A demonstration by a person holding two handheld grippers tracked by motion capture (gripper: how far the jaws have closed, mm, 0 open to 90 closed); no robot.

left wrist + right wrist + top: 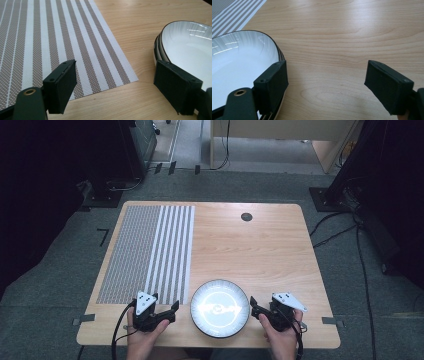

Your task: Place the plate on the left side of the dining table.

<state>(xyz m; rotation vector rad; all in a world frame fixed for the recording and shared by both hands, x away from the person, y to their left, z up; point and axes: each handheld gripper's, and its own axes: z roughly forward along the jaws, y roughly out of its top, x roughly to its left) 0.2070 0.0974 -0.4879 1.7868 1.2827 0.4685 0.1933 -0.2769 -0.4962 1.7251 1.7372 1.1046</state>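
Observation:
A stack of white shallow plates with thin dark rims sits near the table's front edge, in the middle. My left gripper rests on the table just left of the stack, jaws open and pointing right. In the left gripper view, my gripper has one jaw over the placemat corner and the other beside the plates' rim. My right gripper lies just right of the stack, open. In the right gripper view, my gripper has its left jaw at the plate rim; bare wood lies between the jaws.
A brown-and-white striped placemat covers the table's left part. A round dark grommet sits near the far edge. Bare wood spans the middle and right. Cables trail on the floor to the right.

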